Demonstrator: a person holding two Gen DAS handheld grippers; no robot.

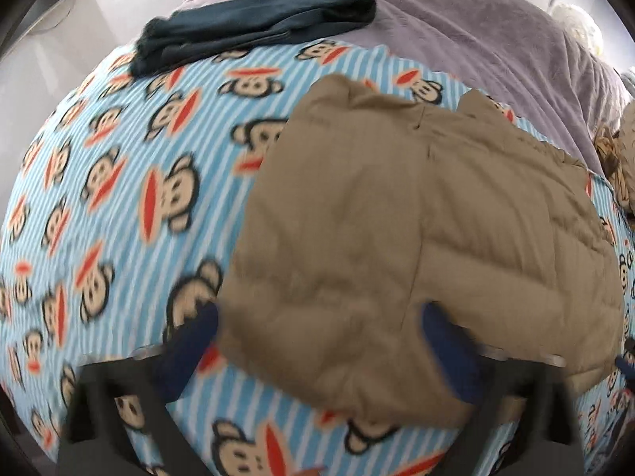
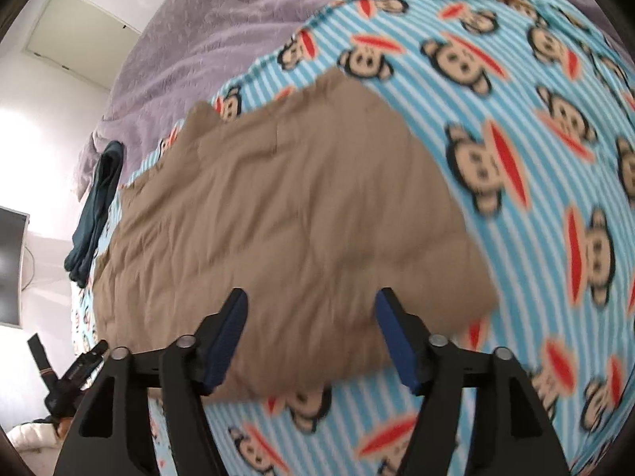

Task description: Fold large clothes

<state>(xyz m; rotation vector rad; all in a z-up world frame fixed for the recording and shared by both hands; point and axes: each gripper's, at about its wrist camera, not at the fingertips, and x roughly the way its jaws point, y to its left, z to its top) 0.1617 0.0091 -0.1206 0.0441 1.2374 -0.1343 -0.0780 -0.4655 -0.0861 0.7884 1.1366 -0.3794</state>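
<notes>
- The left gripper (image 1: 317, 329) is seen held low over the bed, angled down at the near edge of the tan padded jacket (image 1: 416, 238), both blue fingers (image 1: 440, 341) spread wide apart, nothing pinched between them
- One blue finger is placed off the jacket's left edge over the sheet, the other over the tan fabric itself; whether it touches cannot be told through the blur
- The right gripper (image 2: 311, 337) is likewise pointed down at the jacket (image 2: 278, 218), jaws parted, blue pads (image 2: 228, 341) hanging over the near hem with the cloth visible between them but not clamped
- The jacket is laid flat as a folded, roughly square bundle on the striped monkey-print sheet (image 1: 99, 198), its quilted panels wrinkled, the collar end at the far side
- In the left view it is found right of centre; in the right view it fills the middle, with the sheet (image 2: 535, 158) open to its right
- A dark teal garment (image 1: 254, 27) is seen lying well apart at the far left, across the border of the sheet and a lilac blanket (image 1: 456, 20)
- A brown patterned bundle (image 1: 619, 158) is glimpsed at the far right edge
- In the right view, part of the other gripper's black frame (image 2: 75, 373) is caught low at the left, beside the bed
</notes>
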